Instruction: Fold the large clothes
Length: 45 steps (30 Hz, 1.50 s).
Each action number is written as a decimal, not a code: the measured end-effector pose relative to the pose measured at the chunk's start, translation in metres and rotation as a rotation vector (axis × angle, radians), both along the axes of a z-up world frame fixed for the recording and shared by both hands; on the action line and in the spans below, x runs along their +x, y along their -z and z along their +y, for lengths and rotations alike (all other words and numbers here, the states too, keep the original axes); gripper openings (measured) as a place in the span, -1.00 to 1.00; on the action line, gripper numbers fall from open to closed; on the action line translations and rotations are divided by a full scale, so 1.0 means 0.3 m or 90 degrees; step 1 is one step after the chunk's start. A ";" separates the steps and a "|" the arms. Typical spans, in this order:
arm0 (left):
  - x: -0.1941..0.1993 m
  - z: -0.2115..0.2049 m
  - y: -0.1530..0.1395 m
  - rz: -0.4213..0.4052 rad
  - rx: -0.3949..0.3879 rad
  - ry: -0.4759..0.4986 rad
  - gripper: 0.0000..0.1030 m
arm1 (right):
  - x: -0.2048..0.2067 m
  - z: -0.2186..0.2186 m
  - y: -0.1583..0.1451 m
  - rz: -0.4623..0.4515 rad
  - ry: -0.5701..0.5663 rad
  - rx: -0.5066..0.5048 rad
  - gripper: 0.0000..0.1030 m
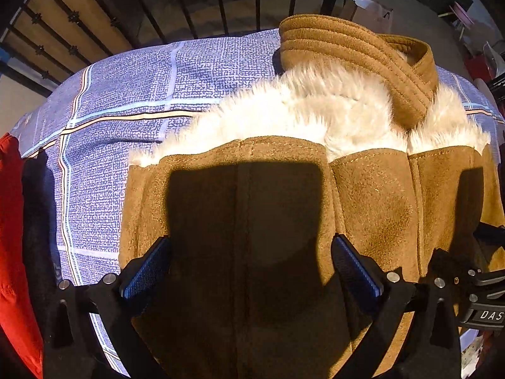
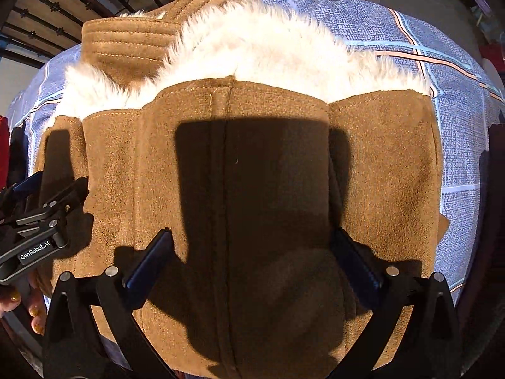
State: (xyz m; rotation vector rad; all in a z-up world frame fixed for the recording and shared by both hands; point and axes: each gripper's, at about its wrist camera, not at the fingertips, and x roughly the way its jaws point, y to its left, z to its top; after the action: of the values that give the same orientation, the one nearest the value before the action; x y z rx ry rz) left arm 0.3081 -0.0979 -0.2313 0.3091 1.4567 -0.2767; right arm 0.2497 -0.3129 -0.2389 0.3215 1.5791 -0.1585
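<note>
A tan suede coat with white fur lining lies folded on a blue checked cloth. Its stitched collar sticks up at the far side. My left gripper is open and empty, its jaws wide apart just above the coat's near part. In the right wrist view the same coat, fur and collar fill the frame. My right gripper is open and empty above the coat. The left gripper's body shows at the left edge.
A red garment and a dark one hang at the cloth's left edge. A black metal railing stands behind the surface. A paper bag sits on the floor beyond. The blue cloth extends right of the coat.
</note>
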 end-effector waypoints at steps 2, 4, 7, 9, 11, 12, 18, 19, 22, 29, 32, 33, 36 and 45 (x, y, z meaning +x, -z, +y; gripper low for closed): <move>0.000 -0.002 0.003 0.004 0.001 0.005 0.93 | 0.007 0.029 0.009 -0.001 -0.003 -0.005 0.92; 0.004 -0.007 0.000 0.013 0.006 0.009 0.93 | 0.014 0.046 0.009 -0.001 -0.003 -0.009 0.92; 0.015 0.003 -0.032 0.008 -0.009 0.013 0.91 | -0.002 0.073 -0.009 -0.021 -0.002 -0.010 0.92; -0.009 0.029 -0.078 -0.008 -0.034 0.010 0.88 | -0.038 0.067 -0.043 -0.059 0.001 -0.008 0.92; -0.048 0.081 -0.149 -0.038 -0.087 -0.002 0.88 | -0.111 0.054 -0.071 -0.104 0.001 0.002 0.92; -0.067 0.117 -0.183 -0.048 -0.115 -0.017 0.88 | -0.141 0.053 -0.093 -0.130 -0.002 0.016 0.92; -0.185 0.347 -0.317 -0.087 -0.191 -0.127 0.88 | -0.345 -0.031 -0.239 -0.259 -0.001 0.008 0.89; -0.208 0.386 -0.326 -0.089 -0.194 -0.140 0.88 | -0.375 -0.050 -0.255 -0.270 -0.003 0.000 0.89; -0.256 0.477 -0.316 -0.078 -0.192 -0.170 0.88 | -0.452 -0.139 -0.264 -0.273 0.017 -0.003 0.89; -0.305 0.516 -0.265 -0.042 -0.221 -0.196 0.88 | -0.503 -0.426 -0.146 -0.239 0.135 0.148 0.89; -0.285 0.507 -0.207 -0.025 -0.221 -0.211 0.88 | -0.513 -0.451 -0.107 -0.228 0.160 0.187 0.89; -0.277 0.503 -0.187 -0.018 -0.219 -0.215 0.88 | -0.518 -0.457 -0.099 -0.225 0.166 0.200 0.89; -0.250 0.500 -0.129 -0.010 -0.223 -0.208 0.90 | -0.521 -0.472 -0.058 -0.219 0.185 0.253 0.89; -0.208 0.582 0.005 0.072 -0.360 -0.249 0.91 | -0.496 -0.501 0.066 -0.180 0.212 0.318 0.89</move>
State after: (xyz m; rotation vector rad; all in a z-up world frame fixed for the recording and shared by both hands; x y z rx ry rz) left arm 0.2458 0.0766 -0.2328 -0.4503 1.4502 -0.3763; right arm 0.1010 -0.4631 -0.2587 0.9576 1.2585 0.0299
